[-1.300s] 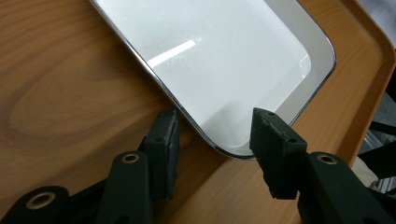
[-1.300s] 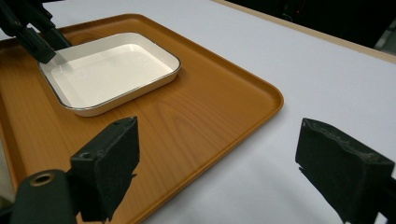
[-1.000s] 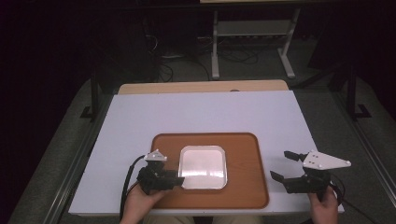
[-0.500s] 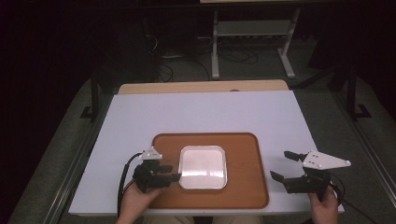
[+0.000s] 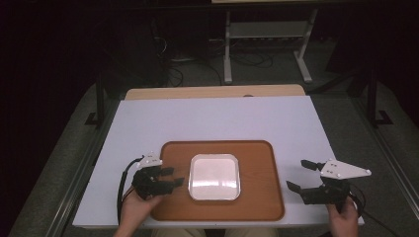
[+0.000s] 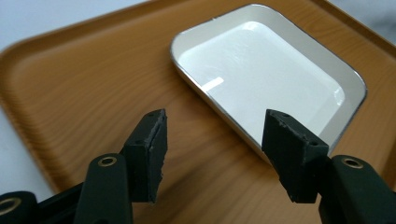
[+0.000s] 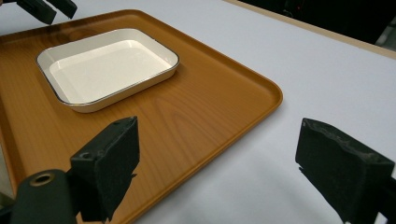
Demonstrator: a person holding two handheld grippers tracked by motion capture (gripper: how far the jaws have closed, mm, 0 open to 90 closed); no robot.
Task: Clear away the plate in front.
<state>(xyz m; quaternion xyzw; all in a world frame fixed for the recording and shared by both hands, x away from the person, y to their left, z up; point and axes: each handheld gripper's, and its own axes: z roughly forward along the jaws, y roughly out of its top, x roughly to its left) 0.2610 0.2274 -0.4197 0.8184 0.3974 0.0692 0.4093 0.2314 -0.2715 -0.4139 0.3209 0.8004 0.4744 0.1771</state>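
White dish [image 5: 214,177] sits mid wooden tray [image 5: 262,163] on the white table [image 5: 217,118]. Left gripper [image 5: 174,177] over tray's left edge, just beside the dish, jaws apart and just been opening, nothing between them. Right gripper [image 5: 300,176] off tray's right side, jaws wide apart, empty.

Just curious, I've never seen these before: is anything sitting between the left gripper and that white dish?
No. In the left gripper view, bare wooden tray lies between the left gripper and the white dish.

Left gripper [image 5: 177,177] jaws just been opening, nothing between; right gripper [image 5: 299,175] seemingly wide open
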